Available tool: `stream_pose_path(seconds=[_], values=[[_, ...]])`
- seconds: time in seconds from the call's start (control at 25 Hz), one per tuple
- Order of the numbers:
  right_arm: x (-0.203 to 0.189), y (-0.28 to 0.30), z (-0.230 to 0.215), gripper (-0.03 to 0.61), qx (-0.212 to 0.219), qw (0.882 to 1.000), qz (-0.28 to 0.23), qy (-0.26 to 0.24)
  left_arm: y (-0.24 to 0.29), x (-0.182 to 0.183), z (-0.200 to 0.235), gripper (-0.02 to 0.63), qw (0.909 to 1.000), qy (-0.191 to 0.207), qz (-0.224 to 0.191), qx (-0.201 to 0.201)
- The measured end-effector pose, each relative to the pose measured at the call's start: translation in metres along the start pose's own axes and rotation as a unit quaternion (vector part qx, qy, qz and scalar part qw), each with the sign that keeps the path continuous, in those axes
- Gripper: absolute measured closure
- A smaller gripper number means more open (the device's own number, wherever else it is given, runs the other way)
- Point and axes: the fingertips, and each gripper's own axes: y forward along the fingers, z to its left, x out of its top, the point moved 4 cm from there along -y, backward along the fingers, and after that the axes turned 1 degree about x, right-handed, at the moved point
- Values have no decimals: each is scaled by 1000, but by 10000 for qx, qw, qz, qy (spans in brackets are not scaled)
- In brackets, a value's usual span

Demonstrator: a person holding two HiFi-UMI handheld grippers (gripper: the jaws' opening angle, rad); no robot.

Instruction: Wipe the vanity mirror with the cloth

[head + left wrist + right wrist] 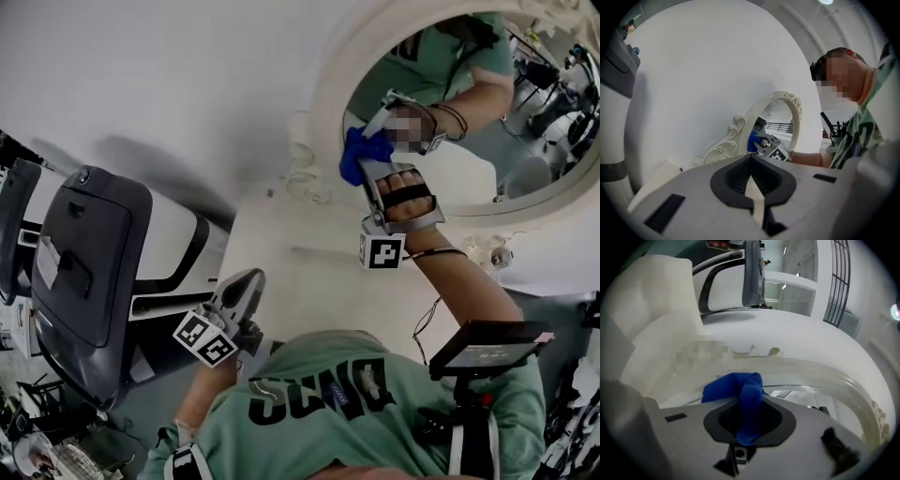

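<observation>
A white wall and a pale tabletop point(281, 253) fill the head view, with a dark padded seat point(89, 262) off to the left. The vanity mirror point(323, 112), oval in a cream carved frame, stands up against the wall. The right gripper point(372, 167) is raised to the glass, and the blue cloth point(361, 155) bunches at its tip on the mirror's left edge. The left gripper point(244, 281) hangs low near the person's chest, well apart from the mirror. In the left gripper view its jaws are pressed together with nothing between them; ahead of the left gripper point(751, 159) and above it stands the mirror point(787, 101), with the cloth point(753, 140) on its glass. In the right gripper view the right gripper point(749, 404) pinches the cloth point(745, 394), which bulges out past the tip, and the mirror's frame point(825, 373) curves just ahead.
</observation>
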Motion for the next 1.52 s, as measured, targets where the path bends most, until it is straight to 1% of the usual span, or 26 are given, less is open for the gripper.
stream_pose_path(seconds=[0.08, 0.16, 0.32, 0.4, 0.48, 0.52, 0.56, 0.64, 0.68, 0.76, 0.84, 0.92, 0.96, 1.04, 1.12, 1.24, 1.36, 1.52], values=[[3, 3, 29, 525, 186, 9998, -22, 31, 1, -5, 4, 604, 9999, -62, 91, 32], [2, 2, 42, 525, 289, 9994, 13, 196, 1, -10, 7, 604, 9998, -95, 170, 45], [-2, -3, 63, 525, 627, 9969, 45, 470, 0, -19, 5, 604, 9996, -131, 240, 24], [-3, -5, 66, 525, 851, 9944, 59, 625, 2, -18, -2, 604, 9996, -110, 252, -44], [-4, -12, 54, 523, 1008, 9914, 47, 833, 4, -13, -12, 604, 9997, -56, 218, -125], [-7, -16, 38, 523, 925, 9915, 39, 911, 4, -9, -17, 604, 9997, -20, 177, -163], [-12, -21, 16, 523, 706, 9929, 44, 957, 5, -5, -21, 604, 9997, 20, 123, -197], [-27, -31, -44, 523, 50, 9946, 72, 1036, 6, 3, -24, 604, 9996, 97, 9, -247], [-34, -36, -78, 523, -294, 9935, 73, 1102, 6, 6, -25, 604, 9996, 127, -42, -267], [-49, -50, -148, 523, -938, 9877, 63, 1251, 5, 12, -27, 604, 9993, 173, -131, -308], [-62, -65, -210, 523, -1511, 9801, 120, 1285, 5, 18, -28, 604, 9989, 213, -227, -348], [-75, -74, -258, 523, -1926, 9740, 266, 1161, 5, 24, -32, 604, 9983, 263, -338, -385], [-80, -76, -274, 523, -2045, 9724, 354, 1067, 5, 27, -34, 604, 9980, 292, -393, -402], [-86, -74, -293, 523, -2116, 9720, 525, 871, 4, 33, -38, 604, 9973, 342, -485, -425], [-90, -68, -298, 522, -2073, 9736, 656, 700, 4, 36, -39, 604, 9968, 373, -553, -431], [-93, -60, -297, 522, -2070, 9739, 768, 533, 3, 40, -36, 604, 9965, 381, -622, -414], [-93, -57, -296, 523, -2077, 9735, 832, 476, 4, 40, -32, 604, 9967, 367, -612, -382], [-89, -53, -280, 526, -2185, 9724, 757, 324, 9, 36, -29, 604, 9974, 324, -522, -369]])
